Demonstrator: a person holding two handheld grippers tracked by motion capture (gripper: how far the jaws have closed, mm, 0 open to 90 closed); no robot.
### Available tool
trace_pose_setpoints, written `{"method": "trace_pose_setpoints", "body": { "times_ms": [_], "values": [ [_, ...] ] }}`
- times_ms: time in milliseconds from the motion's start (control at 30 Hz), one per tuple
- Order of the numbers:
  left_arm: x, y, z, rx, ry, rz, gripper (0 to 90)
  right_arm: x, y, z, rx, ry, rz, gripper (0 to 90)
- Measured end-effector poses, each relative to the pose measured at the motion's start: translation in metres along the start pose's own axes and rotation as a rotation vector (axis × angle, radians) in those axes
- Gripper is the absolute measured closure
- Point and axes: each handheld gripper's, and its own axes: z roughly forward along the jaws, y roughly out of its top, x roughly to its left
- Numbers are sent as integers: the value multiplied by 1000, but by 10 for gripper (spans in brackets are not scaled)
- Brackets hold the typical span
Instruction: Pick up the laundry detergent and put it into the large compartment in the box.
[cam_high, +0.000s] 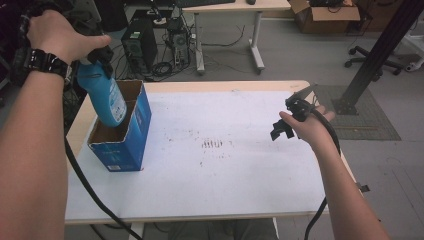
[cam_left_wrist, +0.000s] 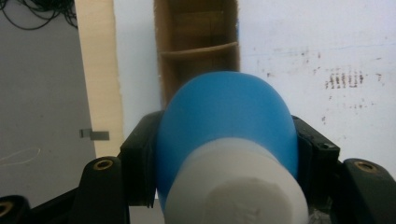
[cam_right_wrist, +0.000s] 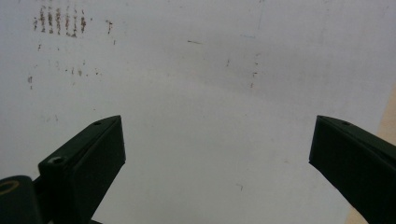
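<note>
The table (cam_high: 210, 200) carried a white sheet, bare except for a blue carton (cam_high: 127, 135) at its left edge, so there was open room across the middle and right. The carton stood upright with its top open, and the left gripper view showed a cardboard divider (cam_left_wrist: 198, 50) crossing its interior. The left gripper (cam_high: 95, 56) was clamped on the neck of a blue bottle (cam_high: 102, 95), just under the white cap (cam_left_wrist: 236, 186), with the bottle's base dipping into the carton at a tilt. The likely trouble, as I judged it, was the base catching the divider or a wall and tipping or pushing the light carton toward the nearby table edge. The right gripper (cam_high: 286, 122) hovered well apart with its 2 jaws spread and empty, too far to steady the carton.
</note>
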Motion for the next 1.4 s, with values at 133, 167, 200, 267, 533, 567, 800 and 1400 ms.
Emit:
{"method": "trace_pose_setpoints", "body": {
  "times_ms": [133, 167, 200, 267, 533, 567, 800, 1400],
  "values": [
    [8, -2, 12, 9, -3, -17, 375, 0, 0, 1, 2, -2, 0, 38],
    [9, -2, 15, 14, -5, -17, 376, 0, 0, 1, 3, -2, 1, 38],
    [10, -3, 19, 26, -6, -17, 375, 1, 1, 1, 6, -3, 1, 38],
    [11, -3, 23, 21, -6, -20, 375, 1, 1, 1, 7, -3, -3, 38],
    [20, -8, 61, 49, -22, -34, 375, 5, 2, 3, 11, -7, -8, 38],
    [20, -8, 65, 53, -26, -34, 375, 5, 2, 3, 11, -9, -7, 38],
    [19, -11, 91, 81, -26, -30, 376, 5, 1, 6, 17, -9, -16, 38],
    [11, -13, 139, 148, -14, -19, 375, 3, -1, 13, 30, -10, -12, 38]
  ]
}}
